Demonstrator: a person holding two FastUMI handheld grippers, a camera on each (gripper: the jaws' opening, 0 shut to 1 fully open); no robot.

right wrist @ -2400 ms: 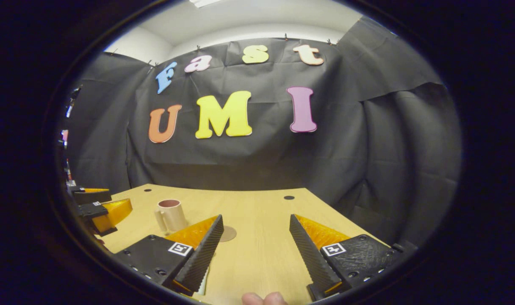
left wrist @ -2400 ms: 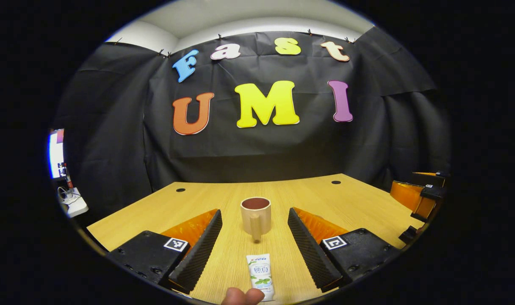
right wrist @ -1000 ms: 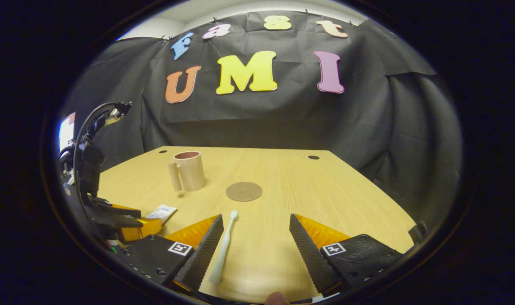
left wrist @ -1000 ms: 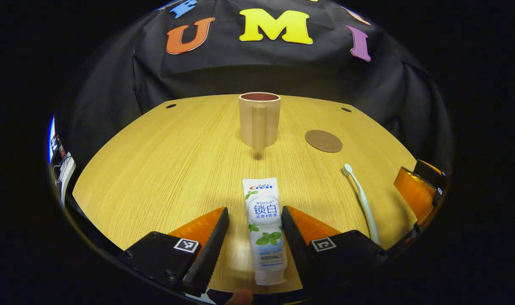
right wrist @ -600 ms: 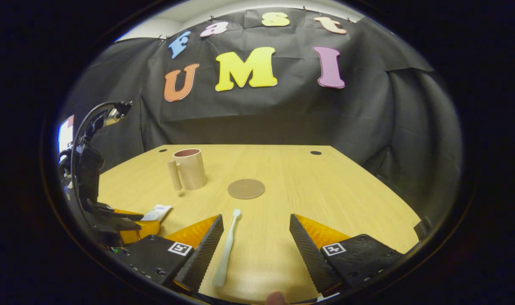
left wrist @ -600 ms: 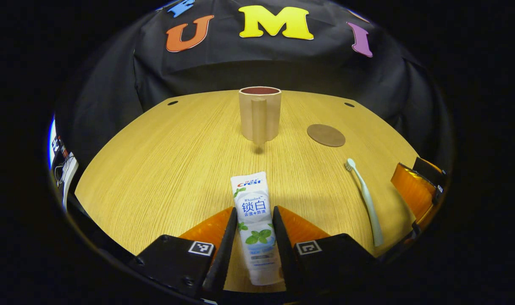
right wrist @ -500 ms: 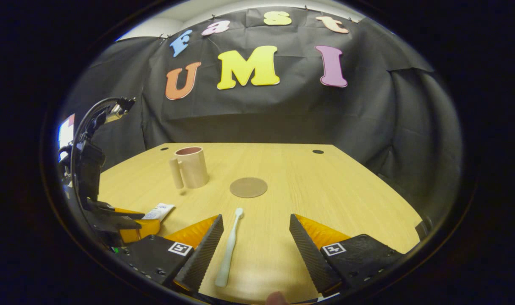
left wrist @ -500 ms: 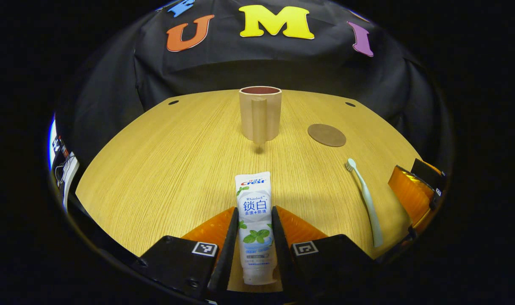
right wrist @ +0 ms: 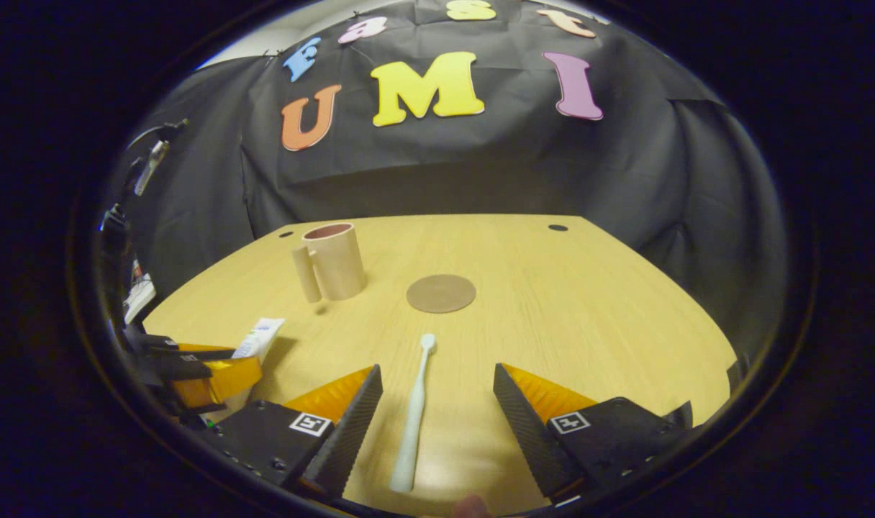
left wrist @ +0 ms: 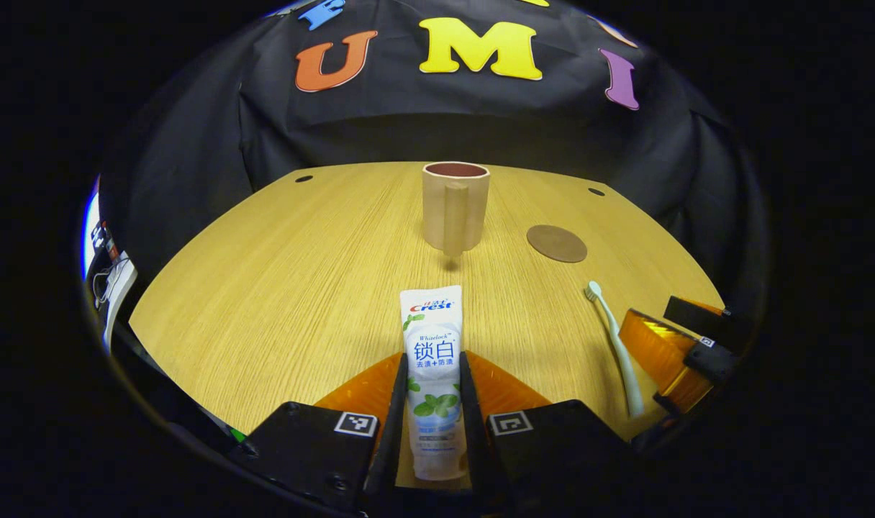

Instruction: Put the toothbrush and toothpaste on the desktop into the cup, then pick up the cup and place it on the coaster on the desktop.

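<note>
Toothpaste step in hand: left gripper (left wrist: 432,403) pinching the toothpaste (left wrist: 432,360) low on the surface (left wrist: 279,273). Right gripper (right wrist: 437,410) spread astride the lying toothbrush (right wrist: 414,417). Next: lift, carry to cup (left wrist: 455,205), drop in upright. Coaster (left wrist: 557,243) bare beside cup.

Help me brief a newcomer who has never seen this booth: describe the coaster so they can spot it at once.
Start at the wooden desktop and find the upright beige cup with its handle. Just beside the cup, farther along than the brush end of the white toothbrush, lies the coaster. It is the one flat, round, brown disc there.
</note>
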